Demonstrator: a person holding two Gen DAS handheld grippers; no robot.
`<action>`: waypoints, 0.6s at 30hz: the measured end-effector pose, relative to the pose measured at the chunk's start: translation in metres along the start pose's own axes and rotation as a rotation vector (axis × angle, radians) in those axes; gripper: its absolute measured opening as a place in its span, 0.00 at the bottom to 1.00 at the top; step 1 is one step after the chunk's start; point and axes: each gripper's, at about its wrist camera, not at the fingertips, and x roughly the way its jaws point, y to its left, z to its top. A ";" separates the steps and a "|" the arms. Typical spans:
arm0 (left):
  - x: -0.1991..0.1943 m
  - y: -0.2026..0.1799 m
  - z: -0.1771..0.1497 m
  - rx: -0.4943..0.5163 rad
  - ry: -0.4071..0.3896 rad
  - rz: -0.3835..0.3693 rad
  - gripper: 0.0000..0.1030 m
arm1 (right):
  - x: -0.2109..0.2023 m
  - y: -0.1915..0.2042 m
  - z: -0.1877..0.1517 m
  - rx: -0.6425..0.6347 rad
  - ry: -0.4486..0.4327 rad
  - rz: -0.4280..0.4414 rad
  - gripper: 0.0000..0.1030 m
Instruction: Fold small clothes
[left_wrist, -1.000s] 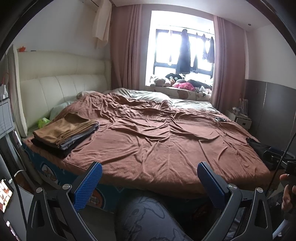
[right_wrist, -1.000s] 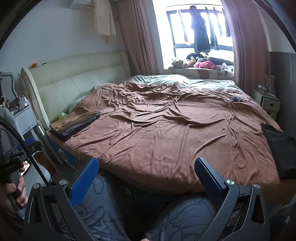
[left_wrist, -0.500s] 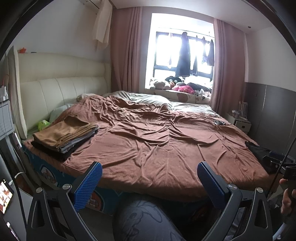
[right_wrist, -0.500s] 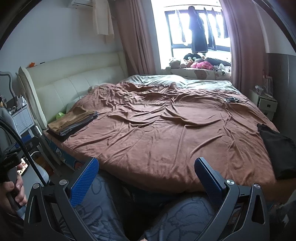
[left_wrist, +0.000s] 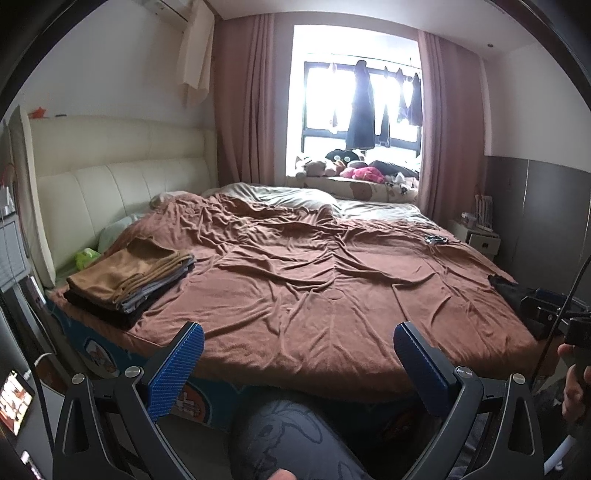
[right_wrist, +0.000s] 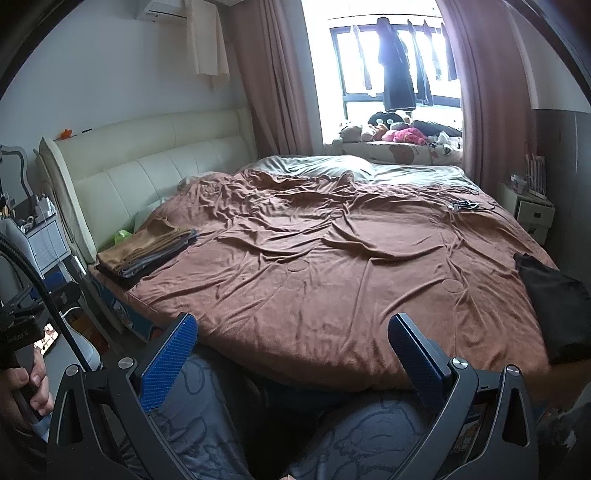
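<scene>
A bed (left_wrist: 332, 295) under a rumpled brown cover, backed by a cream headboard (left_wrist: 110, 177), is lit from a bright window (left_wrist: 362, 107) framed by pink curtains (left_wrist: 251, 103), with a nightstand (right_wrist: 532, 214) set against a grey wall (left_wrist: 546, 214).

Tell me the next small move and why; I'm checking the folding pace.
Probably reach the right claw toward the black garment at the bed's right edge. Both claws are open and empty, and the folded pile already sits at the left.
</scene>
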 end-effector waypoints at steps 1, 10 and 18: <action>-0.001 -0.001 0.000 0.004 0.000 0.003 1.00 | 0.001 -0.001 0.000 0.001 0.000 -0.001 1.00; -0.004 -0.001 0.002 0.013 -0.011 0.031 1.00 | 0.000 0.002 -0.001 0.003 -0.011 0.005 1.00; -0.005 0.001 0.002 0.002 -0.009 0.035 1.00 | 0.001 0.003 -0.001 -0.008 -0.011 0.001 1.00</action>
